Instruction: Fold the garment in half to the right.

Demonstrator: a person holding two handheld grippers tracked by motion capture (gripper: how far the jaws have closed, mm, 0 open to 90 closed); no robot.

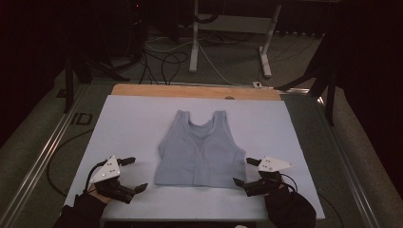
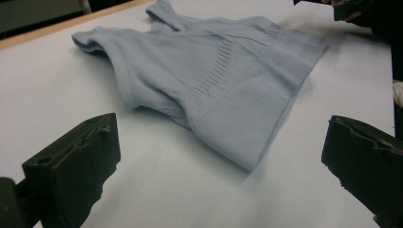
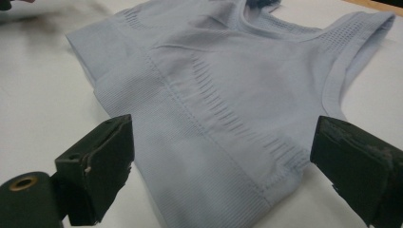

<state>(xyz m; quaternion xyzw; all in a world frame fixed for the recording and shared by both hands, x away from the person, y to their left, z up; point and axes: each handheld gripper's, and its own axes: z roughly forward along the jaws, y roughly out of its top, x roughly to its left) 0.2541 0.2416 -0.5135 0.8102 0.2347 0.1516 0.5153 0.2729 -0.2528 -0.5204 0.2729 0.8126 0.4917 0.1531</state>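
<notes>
White table (image 1: 123,123) — one top (image 1: 199,152) flat | left tongs (image 1: 134,174), right tongs (image 1: 245,171) — both spread

Pretty dim room overall, the floor and background in the high view go nearly black. The white table sheet (image 1: 133,123) catches most of the light. Soft shadow under the top (image 2: 223,80) hem, and both gripper views blur toward their far edges.

Both black-sleeved forearms reach in low. The left hand-held gripper (image 1: 133,174) and right hand-held gripper (image 1: 245,171) point inward toward each other, jaws spread wide, gripping nothing.
</notes>
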